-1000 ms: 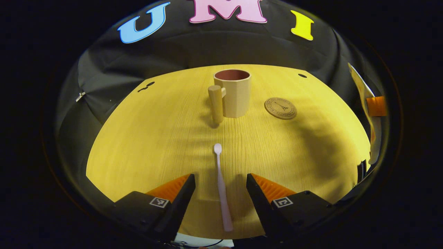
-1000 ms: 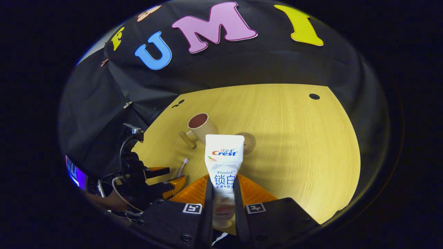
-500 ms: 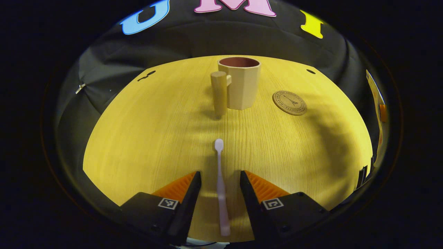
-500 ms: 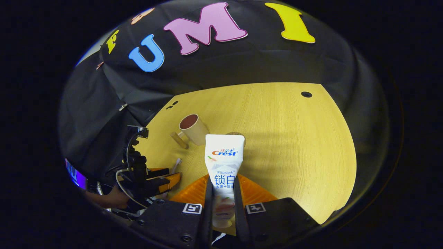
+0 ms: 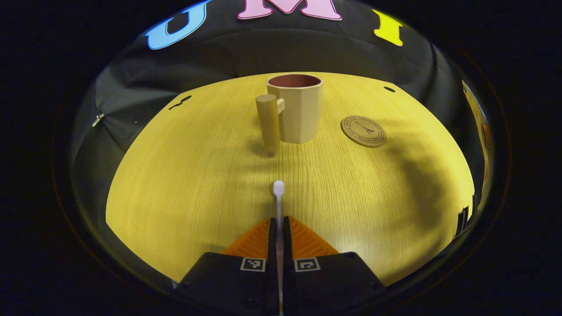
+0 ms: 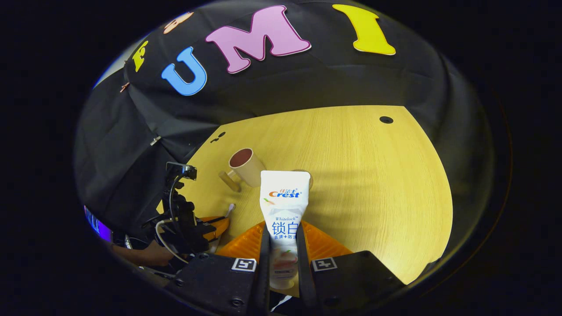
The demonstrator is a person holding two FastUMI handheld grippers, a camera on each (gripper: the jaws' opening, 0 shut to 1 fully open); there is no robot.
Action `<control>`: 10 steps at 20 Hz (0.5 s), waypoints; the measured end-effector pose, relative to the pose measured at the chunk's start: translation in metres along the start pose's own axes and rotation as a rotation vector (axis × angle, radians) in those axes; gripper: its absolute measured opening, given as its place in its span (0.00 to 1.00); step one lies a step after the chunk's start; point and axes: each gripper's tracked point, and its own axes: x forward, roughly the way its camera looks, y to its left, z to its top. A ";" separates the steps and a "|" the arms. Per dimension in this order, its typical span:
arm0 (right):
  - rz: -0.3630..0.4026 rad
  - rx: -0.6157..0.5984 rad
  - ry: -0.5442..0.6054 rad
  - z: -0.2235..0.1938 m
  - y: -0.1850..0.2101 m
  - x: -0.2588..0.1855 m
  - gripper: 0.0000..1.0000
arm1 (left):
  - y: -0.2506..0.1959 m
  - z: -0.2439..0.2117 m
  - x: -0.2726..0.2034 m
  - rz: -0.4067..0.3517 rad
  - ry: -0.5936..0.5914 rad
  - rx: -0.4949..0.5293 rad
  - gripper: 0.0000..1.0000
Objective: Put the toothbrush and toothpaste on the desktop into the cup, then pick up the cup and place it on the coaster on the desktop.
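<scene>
Tabletop: cup beside coaster. Left gripper clamping toothbrush, right gripper clamping toothpaste; risks tipping cup.

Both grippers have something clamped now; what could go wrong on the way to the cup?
1. The left gripper pinches the thin toothbrush low on its handle, so it may pivot or slip when lifted.
2. The toothpaste stands tall above the right gripper, hiding most of the coaster and crowding the view of the cup; its end could knock the rim.
</scene>
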 end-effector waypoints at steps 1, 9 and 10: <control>-0.003 0.003 -0.005 0.000 0.002 -0.001 0.31 | 0.000 0.001 0.000 -0.016 -0.004 -0.006 0.08; -0.001 0.031 -0.127 0.023 0.036 -0.011 0.31 | 0.005 0.016 -0.026 -0.150 -0.094 -0.015 0.06; 0.003 0.031 -0.147 0.029 0.042 -0.011 0.31 | 0.008 0.024 -0.037 -0.172 -0.129 -0.024 0.06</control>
